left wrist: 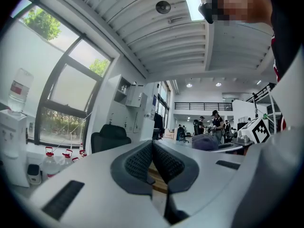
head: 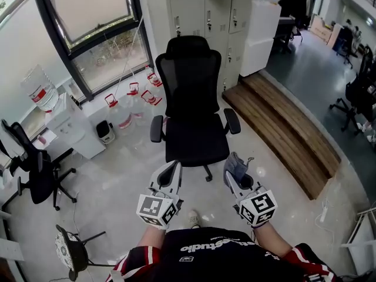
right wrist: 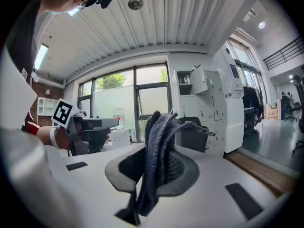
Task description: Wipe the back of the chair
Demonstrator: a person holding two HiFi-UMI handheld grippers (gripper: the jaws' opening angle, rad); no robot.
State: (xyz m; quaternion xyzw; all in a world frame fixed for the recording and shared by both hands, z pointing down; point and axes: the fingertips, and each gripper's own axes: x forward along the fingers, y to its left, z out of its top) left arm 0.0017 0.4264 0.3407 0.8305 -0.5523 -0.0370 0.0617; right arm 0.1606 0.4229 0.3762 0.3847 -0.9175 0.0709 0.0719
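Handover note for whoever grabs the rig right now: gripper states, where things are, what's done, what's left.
Left gripper: shut, empty.
Right gripper: shut on the grey cloth, which hangs out on both sides of the jaws.
Black office chair: straight ahead, seat toward the person, clear of both grippers.
Done: cloth is in hand.
Left: bring the cloth up to the backrest and wipe it; there is no contact with it yet.
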